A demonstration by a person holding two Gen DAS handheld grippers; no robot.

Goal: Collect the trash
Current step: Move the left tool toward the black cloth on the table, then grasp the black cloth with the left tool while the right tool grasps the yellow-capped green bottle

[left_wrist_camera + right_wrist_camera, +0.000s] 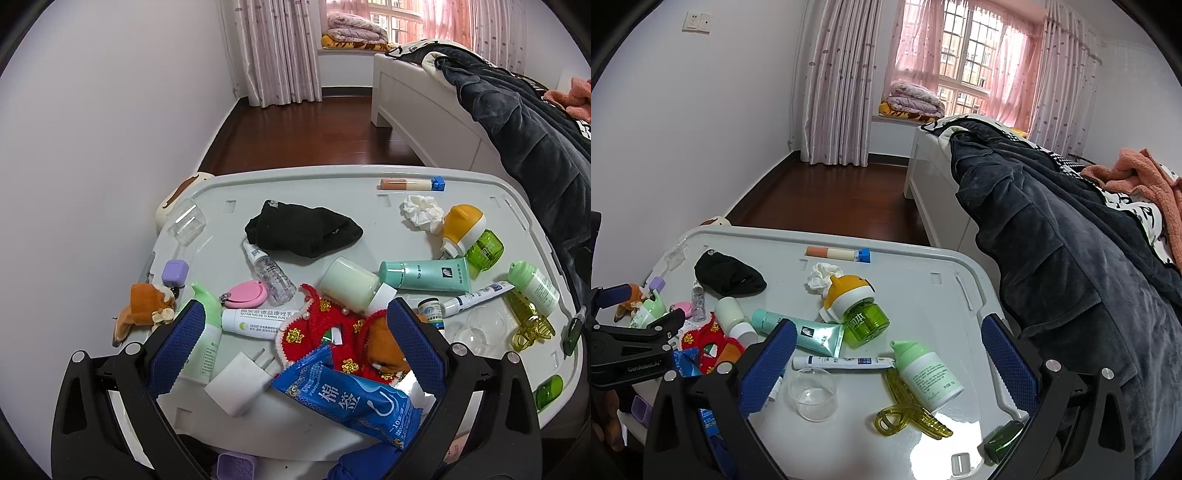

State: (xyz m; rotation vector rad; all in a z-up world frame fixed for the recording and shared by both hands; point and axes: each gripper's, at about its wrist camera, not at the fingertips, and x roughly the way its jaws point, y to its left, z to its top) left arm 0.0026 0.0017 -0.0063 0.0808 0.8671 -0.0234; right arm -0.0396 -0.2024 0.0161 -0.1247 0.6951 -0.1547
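Observation:
A crumpled white tissue [422,213] lies near the far right of the grey table top [314,192]; it also shows in the right wrist view [820,276], behind an orange-capped green bottle [857,306]. My left gripper [295,328] is open above a blue cotton-swab packet [354,398], a white charger plug [240,384] and a red knitted toy [325,325], holding nothing. My right gripper [888,354] is open and empty over a white-and-green bottle [929,376], a clear cup [812,393] and a yellow-green hair clip [908,413].
The table is crowded: black sock [303,229], teal tube [424,275], white jar [351,282], pink case [245,295], orange-white tube [406,183]. A white wall is to the left. A bed with a dark coat [1052,240] presses against the table's right edge.

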